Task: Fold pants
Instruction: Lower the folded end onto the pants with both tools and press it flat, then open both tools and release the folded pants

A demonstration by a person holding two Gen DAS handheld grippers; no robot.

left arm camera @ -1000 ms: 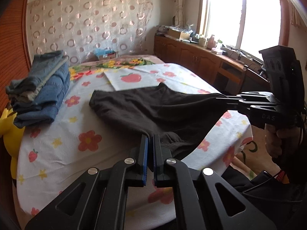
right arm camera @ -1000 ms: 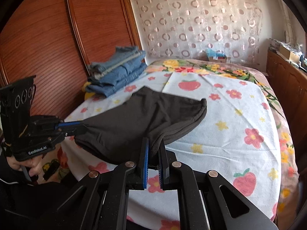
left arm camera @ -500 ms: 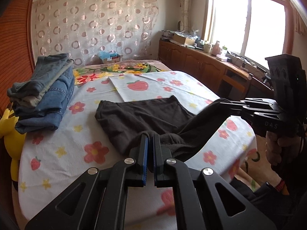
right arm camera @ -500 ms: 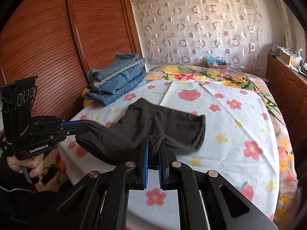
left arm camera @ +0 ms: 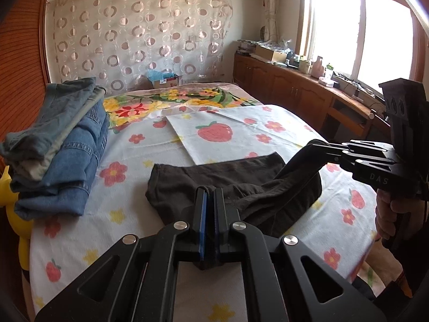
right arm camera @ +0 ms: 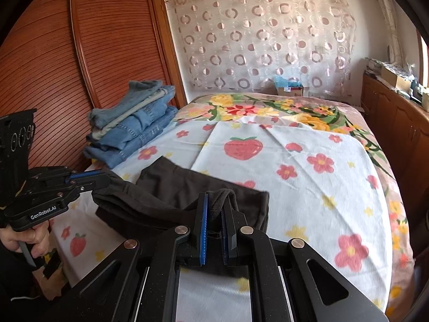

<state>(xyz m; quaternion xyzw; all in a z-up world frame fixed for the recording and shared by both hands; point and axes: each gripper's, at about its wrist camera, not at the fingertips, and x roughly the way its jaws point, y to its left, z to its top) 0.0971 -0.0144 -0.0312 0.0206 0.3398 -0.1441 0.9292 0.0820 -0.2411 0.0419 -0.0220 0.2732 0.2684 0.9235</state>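
Dark brown pants lie folded on the flowered bed sheet, near its front edge. My left gripper is shut on the pants' near edge; it also shows at the left of the right wrist view. My right gripper is shut on a bunched edge of the pants; it also shows in the left wrist view, holding the cloth just above the bed. The held edge lies forward over the lower layer.
A stack of folded blue jeans sits on the bed's left side, also in the right wrist view. A wooden wardrobe stands left, a wooden counter under the window at right. A yellow toy lies beside the bed.
Both grippers have carried the held edge of the pants forward and down over the rest of the garment. The lifted, stretched cloth now lies doubled on the bed.
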